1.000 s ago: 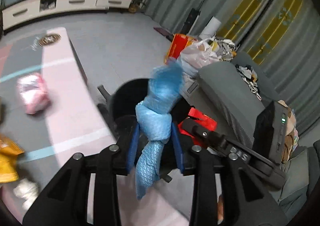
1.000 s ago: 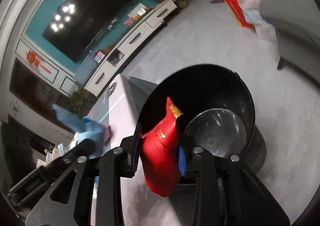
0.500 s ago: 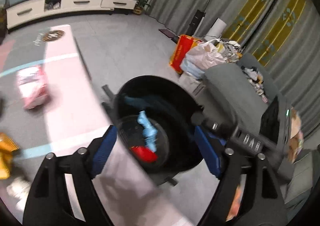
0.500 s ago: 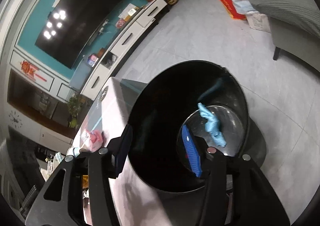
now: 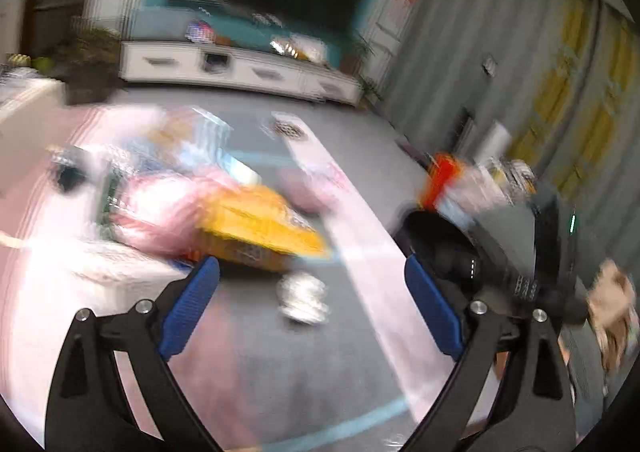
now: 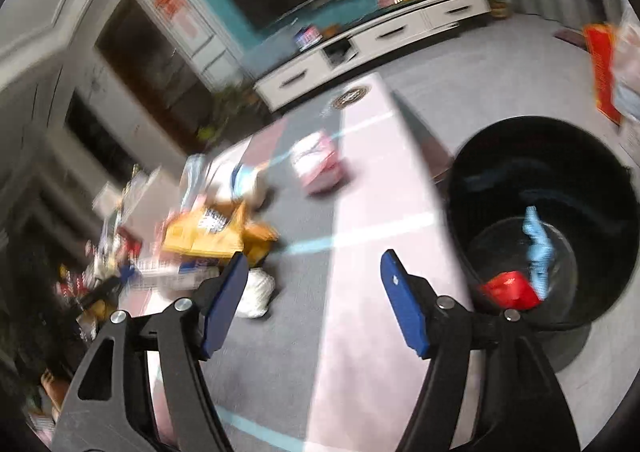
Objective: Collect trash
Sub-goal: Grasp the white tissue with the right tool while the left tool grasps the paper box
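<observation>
Black and round, the trash bin (image 6: 540, 220) stands on the floor just off the table's (image 6: 384, 180) long edge, with a blue wrapper (image 6: 538, 248) and a red packet (image 6: 510, 289) lying at its bottom. Both grippers hang over the table with nothing between their blue pads: the left gripper (image 5: 312, 302) spread wide, the right gripper (image 6: 310, 294) parted, both having just been opening. A yellow bag (image 6: 216, 234), a pink packet (image 6: 318, 164) and a crumpled white wad (image 6: 256, 292) lie on the tabletop.
</observation>
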Demonstrator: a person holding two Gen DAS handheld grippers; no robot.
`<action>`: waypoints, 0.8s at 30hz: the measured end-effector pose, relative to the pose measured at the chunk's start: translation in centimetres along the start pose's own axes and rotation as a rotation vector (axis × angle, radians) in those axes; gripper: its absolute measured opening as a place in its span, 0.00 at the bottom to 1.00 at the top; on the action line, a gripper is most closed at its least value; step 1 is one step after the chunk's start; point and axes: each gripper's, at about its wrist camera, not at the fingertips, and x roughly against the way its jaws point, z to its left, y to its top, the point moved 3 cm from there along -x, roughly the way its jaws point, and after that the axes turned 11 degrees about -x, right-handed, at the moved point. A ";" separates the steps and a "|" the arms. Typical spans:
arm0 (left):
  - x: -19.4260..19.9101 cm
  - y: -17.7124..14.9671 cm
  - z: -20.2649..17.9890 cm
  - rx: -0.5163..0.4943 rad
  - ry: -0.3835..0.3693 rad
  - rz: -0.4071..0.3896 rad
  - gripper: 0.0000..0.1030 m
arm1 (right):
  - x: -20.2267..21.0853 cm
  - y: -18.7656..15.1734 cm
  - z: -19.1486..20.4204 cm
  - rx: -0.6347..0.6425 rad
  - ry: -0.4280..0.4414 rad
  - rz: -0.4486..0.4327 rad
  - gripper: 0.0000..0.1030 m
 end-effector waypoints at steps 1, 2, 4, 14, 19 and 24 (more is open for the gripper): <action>1.3 0.8 1.6 0.006 0.042 -0.032 0.93 | -0.8 -0.4 0.9 0.018 -0.003 0.021 0.66; 1.9 1.3 2.6 0.011 0.065 -0.044 0.97 | -1.8 -0.9 1.8 0.041 -0.006 0.048 0.66; 2.4 2.3 5.7 0.068 0.091 -0.043 0.97 | -3.5 -1.5 3.2 0.073 -0.018 0.086 0.66; 0.0 -3.0 13.4 0.360 -0.040 0.102 0.97 | -10.8 -4.4 7.8 0.187 -0.116 0.179 0.66; -1.0 -3.5 13.0 0.383 -0.064 0.114 0.95 | -12.6 -4.9 8.7 0.206 -0.154 0.184 0.66; -2.3 -3.7 12.8 0.424 -0.097 0.142 0.72 | -13.5 -5.0 8.6 0.201 -0.191 0.181 0.66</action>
